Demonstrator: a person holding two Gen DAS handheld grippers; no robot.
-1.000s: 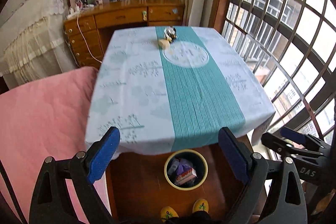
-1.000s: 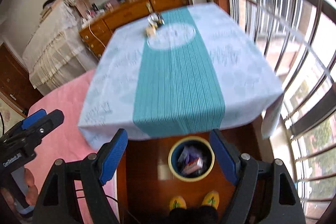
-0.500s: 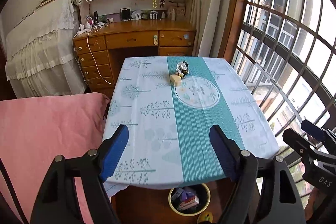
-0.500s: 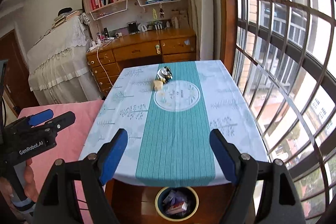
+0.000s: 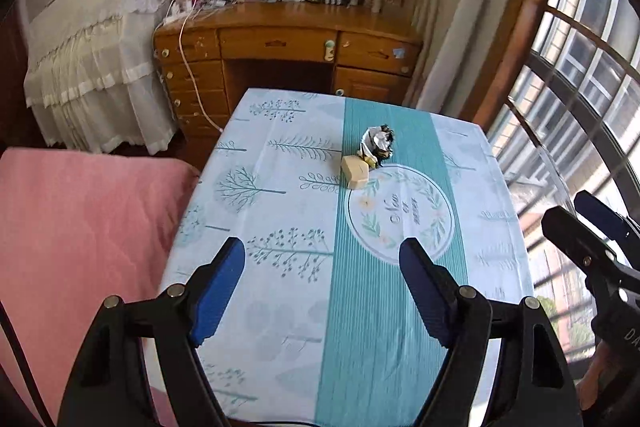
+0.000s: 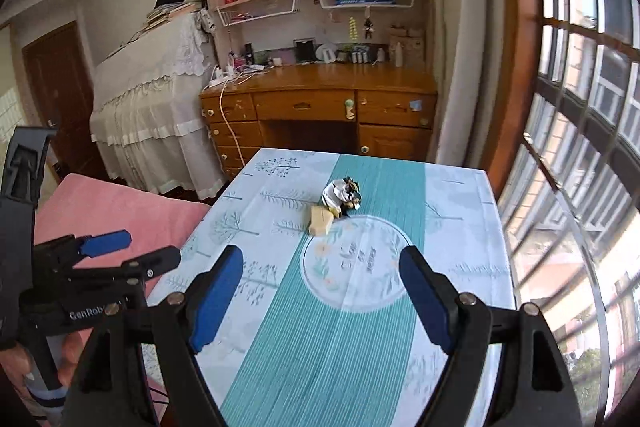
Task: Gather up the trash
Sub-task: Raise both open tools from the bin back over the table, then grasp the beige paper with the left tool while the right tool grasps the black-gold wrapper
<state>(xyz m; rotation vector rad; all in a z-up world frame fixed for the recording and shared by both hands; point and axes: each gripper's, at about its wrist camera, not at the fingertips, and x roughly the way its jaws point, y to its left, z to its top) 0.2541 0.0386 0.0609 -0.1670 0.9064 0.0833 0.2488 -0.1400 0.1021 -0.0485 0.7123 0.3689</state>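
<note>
A crumpled silver and black wrapper (image 5: 377, 143) and a small beige box (image 5: 355, 172) lie side by side on the table's teal runner (image 5: 372, 327), toward the far end. Both show in the right wrist view too, the wrapper (image 6: 341, 191) behind the box (image 6: 321, 219). My left gripper (image 5: 322, 283) is open and empty above the near half of the table. My right gripper (image 6: 321, 287) is open and empty too, a little farther right. Each gripper shows at the edge of the other's view. The bin is out of view.
The table wears a pale tree-print cloth (image 5: 260, 211). A pink cushioned seat (image 5: 80, 227) lies left of it. A wooden desk (image 5: 288, 47) with shelves stands beyond the far end. A barred window (image 5: 580, 87) runs along the right.
Both grippers rose from over the floor bin and moved forward over the table. The bin dropped out of view, and the wrapper and box are closer.
</note>
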